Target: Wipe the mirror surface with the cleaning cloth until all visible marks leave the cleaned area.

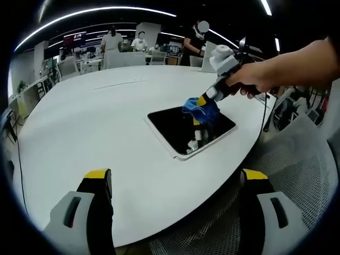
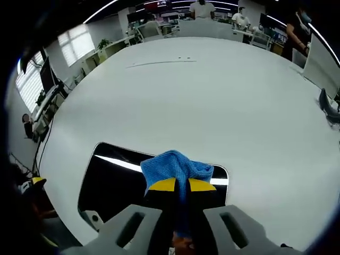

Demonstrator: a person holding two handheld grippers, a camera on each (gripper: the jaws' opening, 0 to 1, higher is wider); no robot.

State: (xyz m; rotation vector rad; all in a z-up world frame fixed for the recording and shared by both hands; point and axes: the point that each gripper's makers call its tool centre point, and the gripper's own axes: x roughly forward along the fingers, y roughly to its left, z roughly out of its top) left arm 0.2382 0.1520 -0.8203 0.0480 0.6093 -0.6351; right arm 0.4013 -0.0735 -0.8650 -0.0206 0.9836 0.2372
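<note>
A rectangular mirror (image 1: 175, 130) with a white frame lies flat on the white table, near its edge. It reflects dark ceiling and a light strip in the right gripper view, mirror (image 2: 114, 178). My right gripper (image 1: 204, 106), held by a hand, is shut on a blue cleaning cloth (image 1: 203, 109) and presses it onto the mirror's far side. In the right gripper view the cloth (image 2: 175, 167) bunches over the yellow tips of the right gripper (image 2: 179, 186). My left gripper (image 1: 175, 183) stands open above the table's near edge, with nothing between its fingers.
The large white table (image 1: 106, 117) spreads wide behind the mirror. A grey mesh chair (image 1: 297, 170) stands at the right by the table edge. People and desks stand far behind. A cable runs off the table's left side.
</note>
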